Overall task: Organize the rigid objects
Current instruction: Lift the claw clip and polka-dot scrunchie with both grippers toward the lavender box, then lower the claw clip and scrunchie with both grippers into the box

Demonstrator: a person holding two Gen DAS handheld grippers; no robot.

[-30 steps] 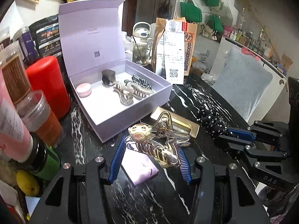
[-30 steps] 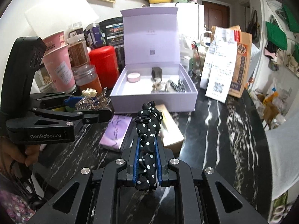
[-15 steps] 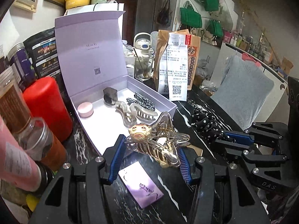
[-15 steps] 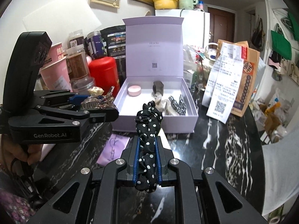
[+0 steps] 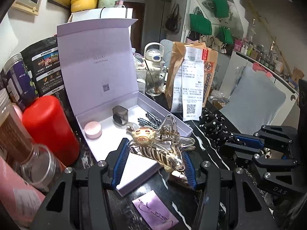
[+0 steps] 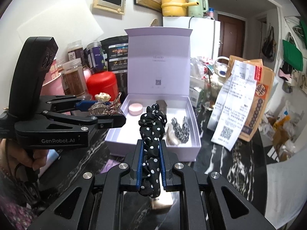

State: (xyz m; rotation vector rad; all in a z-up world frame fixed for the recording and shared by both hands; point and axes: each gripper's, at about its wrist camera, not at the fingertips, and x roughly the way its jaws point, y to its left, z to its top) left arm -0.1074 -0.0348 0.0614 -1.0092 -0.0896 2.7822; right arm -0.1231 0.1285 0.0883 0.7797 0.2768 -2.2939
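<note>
Hair claw [image 5: 160, 149] clamped between left fingers [image 5: 120, 160].

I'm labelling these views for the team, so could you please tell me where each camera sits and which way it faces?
Left wrist: rides the left tongs, looking past the held clear hair claw into the open lilac box; right tongs at right edge.
Right wrist: rides the right tongs, which grip a polka-dot scrunchie, facing the box front-on; left tongs and a hand show.
Shared: box, red canister, receipt bag.

Lilac box [image 6: 189, 126], red canister [image 5: 48, 128], black white-dotted scrunchie [image 6: 152, 132], gold claw clip [image 5: 159, 147].
</note>
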